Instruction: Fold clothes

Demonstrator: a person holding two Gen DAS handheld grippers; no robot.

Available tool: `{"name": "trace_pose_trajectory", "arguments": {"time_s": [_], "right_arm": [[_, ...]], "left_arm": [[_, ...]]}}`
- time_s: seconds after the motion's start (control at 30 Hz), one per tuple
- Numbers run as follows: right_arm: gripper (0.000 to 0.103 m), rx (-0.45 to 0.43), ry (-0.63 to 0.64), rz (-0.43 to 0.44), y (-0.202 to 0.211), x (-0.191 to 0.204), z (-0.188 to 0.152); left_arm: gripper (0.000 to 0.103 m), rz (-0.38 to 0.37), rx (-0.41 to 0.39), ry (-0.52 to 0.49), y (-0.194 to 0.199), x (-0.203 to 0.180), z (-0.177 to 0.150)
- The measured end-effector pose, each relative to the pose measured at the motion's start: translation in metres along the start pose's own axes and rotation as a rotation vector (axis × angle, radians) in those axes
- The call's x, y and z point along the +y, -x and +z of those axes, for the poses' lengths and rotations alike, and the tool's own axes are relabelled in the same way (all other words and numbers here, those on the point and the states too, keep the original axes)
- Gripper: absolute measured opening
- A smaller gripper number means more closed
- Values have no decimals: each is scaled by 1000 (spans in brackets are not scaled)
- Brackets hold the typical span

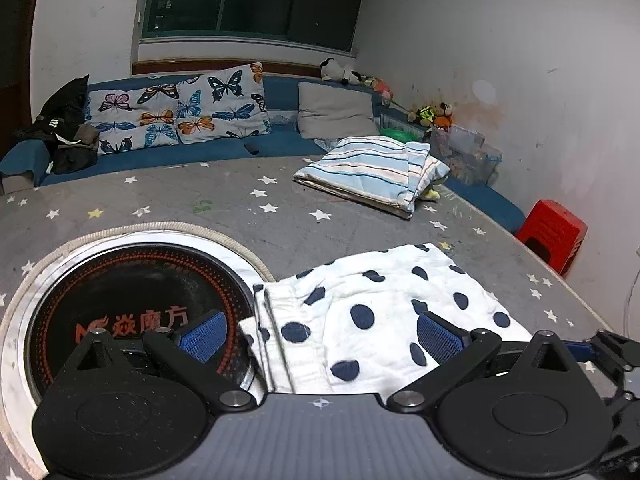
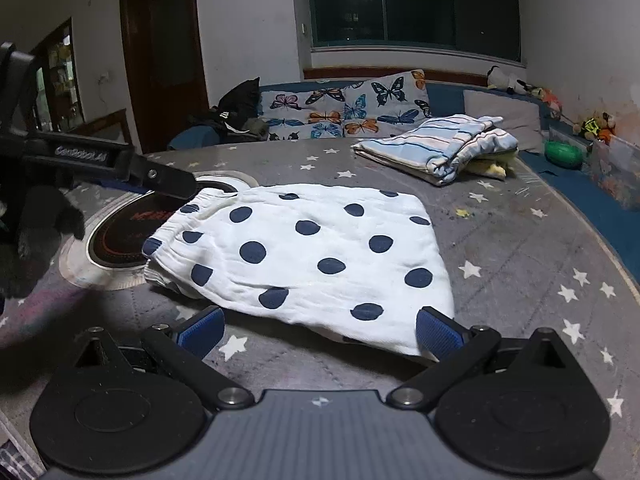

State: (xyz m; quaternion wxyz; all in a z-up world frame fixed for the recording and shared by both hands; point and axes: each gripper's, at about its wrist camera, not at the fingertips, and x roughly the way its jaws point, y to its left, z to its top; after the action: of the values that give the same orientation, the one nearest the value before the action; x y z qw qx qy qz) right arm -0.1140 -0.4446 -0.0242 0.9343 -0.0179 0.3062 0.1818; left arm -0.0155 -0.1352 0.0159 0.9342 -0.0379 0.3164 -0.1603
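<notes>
Both grippers wide open, nothing held

Left gripper (image 1: 320, 334) and right gripper (image 2: 320, 330) hover at the spotted cloth (image 2: 312, 256), folded on the starry table (image 2: 520, 248): soft, light, floppy, so I'd pinch corners or the gathered edge.

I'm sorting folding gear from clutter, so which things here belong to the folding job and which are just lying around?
Job: polka-dot garment, striped folded garment, left gripper, right gripper.

Lying about: built-in cooktop, butterfly pillows, red stool, plush toys.
</notes>
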Motion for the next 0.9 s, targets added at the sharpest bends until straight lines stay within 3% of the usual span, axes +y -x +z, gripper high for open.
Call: {"name": "trace_pose_trajectory", "arguments": {"time_s": [0.17, 0.33, 0.53, 0.9], "right_arm": [[103, 40, -32, 3, -10, -7, -8], [103, 25, -32, 14, -1, -5, -12], [103, 33, -3, -11, 5, -2, -19], [103, 27, -68, -66, 16, -12, -28]], "left_arm": [[103, -15, 15, 18, 4, 1, -7], [103, 3, 29, 49, 7, 2, -13], [103, 62, 67, 57, 7, -1, -24], [103, 87, 126, 54, 15, -10, -43]]}}
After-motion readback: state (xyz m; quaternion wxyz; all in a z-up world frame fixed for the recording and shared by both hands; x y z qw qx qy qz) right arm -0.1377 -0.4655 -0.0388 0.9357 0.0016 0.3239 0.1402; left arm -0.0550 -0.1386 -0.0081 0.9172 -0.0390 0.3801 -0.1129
